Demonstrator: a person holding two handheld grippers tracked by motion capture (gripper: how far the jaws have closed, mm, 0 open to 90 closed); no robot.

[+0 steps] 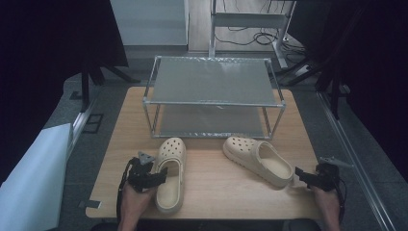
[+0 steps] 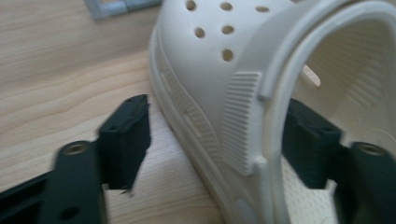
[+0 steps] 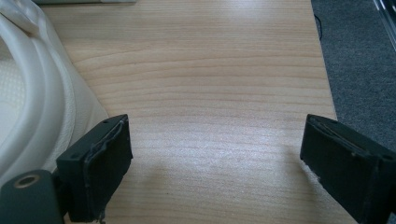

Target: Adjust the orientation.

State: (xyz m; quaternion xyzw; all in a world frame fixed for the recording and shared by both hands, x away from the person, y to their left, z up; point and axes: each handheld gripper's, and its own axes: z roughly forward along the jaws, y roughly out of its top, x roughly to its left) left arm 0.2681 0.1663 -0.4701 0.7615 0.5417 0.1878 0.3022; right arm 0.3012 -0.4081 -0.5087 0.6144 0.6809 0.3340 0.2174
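High view, item one: the left clog (image 1: 172,174) is lying on the wooden table (image 1: 226,190), near left of centre, toe pointing far toward the shoe rack (image 1: 211,96). You are bringing the left gripper (image 1: 155,179) to its left wall at the heel opening. In the left gripper view the jaws are standing spread, one outside the clog (image 2: 224,93) and one inside the foot opening, straddling the wall with a gap on the outer side, so you are bracketing it but not yet squeezing.

Item two: the right clog (image 1: 260,160) is lying near right of centre, angled, toe toward the rack, heel toward you and to the right. The right gripper (image 1: 299,176) is hovering just beside that heel, jaws wide apart and holding nothing; in the right gripper view, bare table (image 3: 210,93) is showing between them and the clog (image 3: 42,107) is sitting at the left jaw's side.

Item three, progress: both rack shelves are standing bare and both clogs are resting on the table, so, judging by this, you are at the very start, with both pickups and placements remaining.

Item four, pose: both your hands are entering from the near edge, your left hand (image 1: 134,202) low beside the left clog and your right hand (image 1: 327,199) at the table's right near corner.
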